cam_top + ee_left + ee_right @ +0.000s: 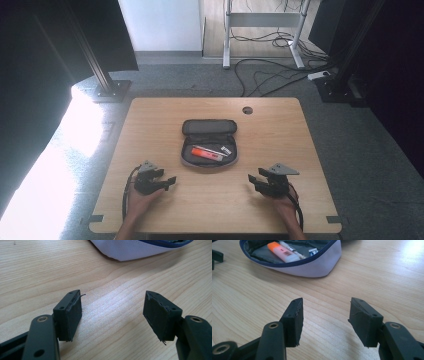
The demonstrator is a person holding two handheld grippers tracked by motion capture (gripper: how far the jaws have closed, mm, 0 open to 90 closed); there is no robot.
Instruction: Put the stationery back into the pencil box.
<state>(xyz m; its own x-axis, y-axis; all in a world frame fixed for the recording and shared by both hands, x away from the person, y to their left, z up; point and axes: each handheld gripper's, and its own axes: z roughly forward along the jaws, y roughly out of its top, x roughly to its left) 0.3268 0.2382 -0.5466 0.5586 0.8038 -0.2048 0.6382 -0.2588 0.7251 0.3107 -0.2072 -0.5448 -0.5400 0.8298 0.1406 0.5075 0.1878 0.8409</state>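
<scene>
Wooden table [280, 150] bears an open pencil case [208, 142] holding an orange highlighter [206, 153]; both claws gape empty.

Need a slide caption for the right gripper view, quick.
Right gripper, jaws open and empty, low over the wooden table, facing the open pencil case with an orange highlighter inside.

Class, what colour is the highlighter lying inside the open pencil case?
Orange, with a white end, inside the pencil case: the highlighter shows best in the right gripper view.
</scene>
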